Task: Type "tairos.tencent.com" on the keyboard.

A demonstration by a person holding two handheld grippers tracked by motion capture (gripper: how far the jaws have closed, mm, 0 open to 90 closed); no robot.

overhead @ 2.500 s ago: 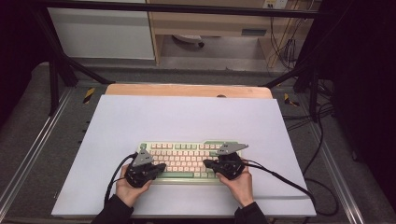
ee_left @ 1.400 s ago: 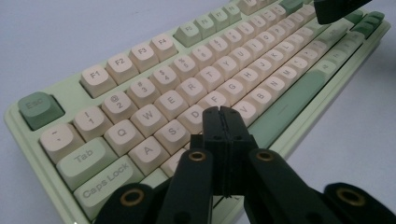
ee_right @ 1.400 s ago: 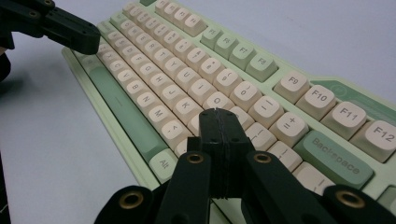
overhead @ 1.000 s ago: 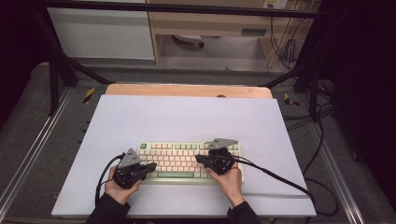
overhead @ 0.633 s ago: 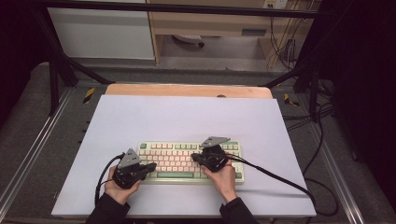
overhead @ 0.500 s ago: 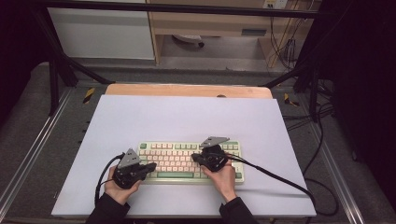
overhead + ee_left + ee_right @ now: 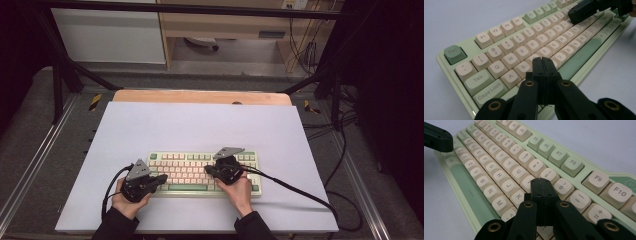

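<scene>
The left tongs (image 7: 543, 60) have their 2 black jaws pressed together with nothing between them. Their tip is over the left part of the keyboard (image 7: 499, 50), close above the keys D and S; whether it touches a key cannot be told. In the high view the left tongs (image 7: 161, 178) lie at the near left corner of the keyboard (image 7: 202, 172), held by the left hand (image 7: 129, 202).

The right tongs (image 7: 541, 181) are also closed, jaw against jaw, and empty. Their tip is over the keys near I, O and K, at the right middle part of the keyboard (image 7: 499, 165). In the high view the right tongs (image 7: 209, 170) point to the left across the keys, and the right hand (image 7: 239, 192) holds them from the near side.

The keyboard is pale green with cream keys and some green keys. It lies flat on a light sheet (image 7: 200, 125) that covers the bench, nearer to the person's edge than to the far edge. A black cable (image 7: 295, 189) goes from the right tongs over the sheet to the right.
</scene>
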